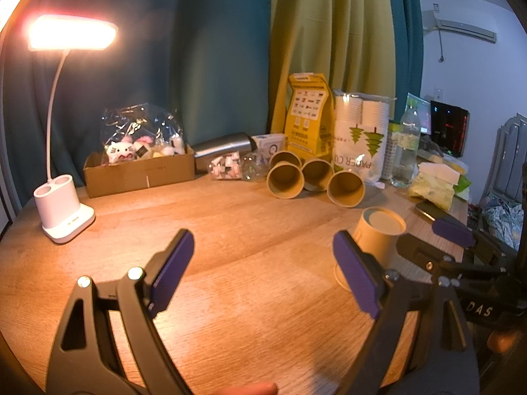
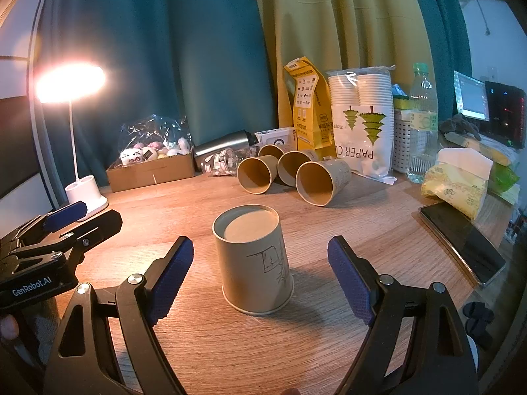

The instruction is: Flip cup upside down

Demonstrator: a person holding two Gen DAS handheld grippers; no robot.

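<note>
A tan paper cup [image 2: 253, 263] stands upside down on the wooden table [image 2: 230, 345], base up, with a black drawing on its side. My right gripper [image 2: 260, 276] is open, its blue pads on either side of the cup and not touching it. My left gripper [image 1: 263, 270] is open and empty over bare table, to the left of the cup [image 1: 378, 233]. The right gripper's fingers [image 1: 451, 230] show at the right of the left wrist view; the left gripper [image 2: 62, 217] shows at the left of the right wrist view.
Several paper cups [image 2: 286, 174] lie on their sides at the back. Behind them stand a yellow bag [image 2: 309, 112], a pack of cups [image 2: 362, 118] and a water bottle [image 2: 423, 121]. A lit desk lamp [image 2: 82, 194] and cardboard box [image 2: 151, 168] sit left; a phone [image 2: 461, 240] and tissues [image 2: 457, 181] right.
</note>
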